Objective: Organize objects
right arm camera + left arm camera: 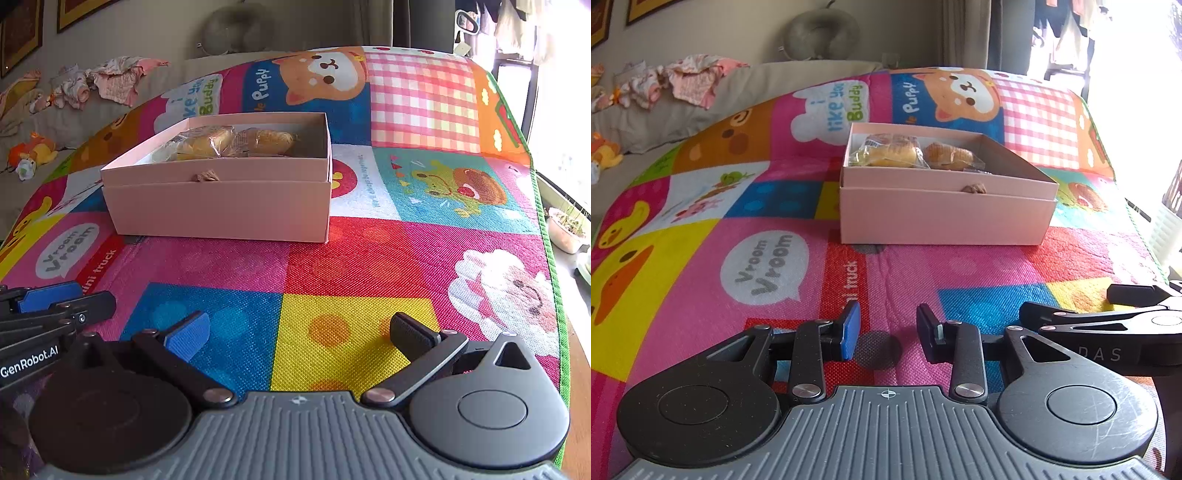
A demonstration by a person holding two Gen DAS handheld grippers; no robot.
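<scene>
A pink cardboard box (pixel 942 218) (pixel 221 210) stands open on a colourful cartoon play mat (pixel 923 269) (pixel 369 258), nested in its own lid. Inside lie wrapped pastries (pixel 886 151) (pixel 207 144), pushed toward the far side. A small brown tab (pixel 972 188) (pixel 207 176) pokes over the near wall. My left gripper (pixel 888 334) hovers low over the mat, well short of the box, open and empty. My right gripper (pixel 299 334) is beside it to the right, wide open, nothing between its fingers. Each gripper shows at the edge of the other's view.
Crumpled baby clothes (pixel 683 79) (pixel 107 79) and a soft toy (pixel 604 151) (pixel 33 155) lie on the grey bedding at the back left. A grey neck pillow (pixel 822 35) leans on the wall. The mat's green edge (pixel 546 229) drops off at right near a potted plant (pixel 567 229).
</scene>
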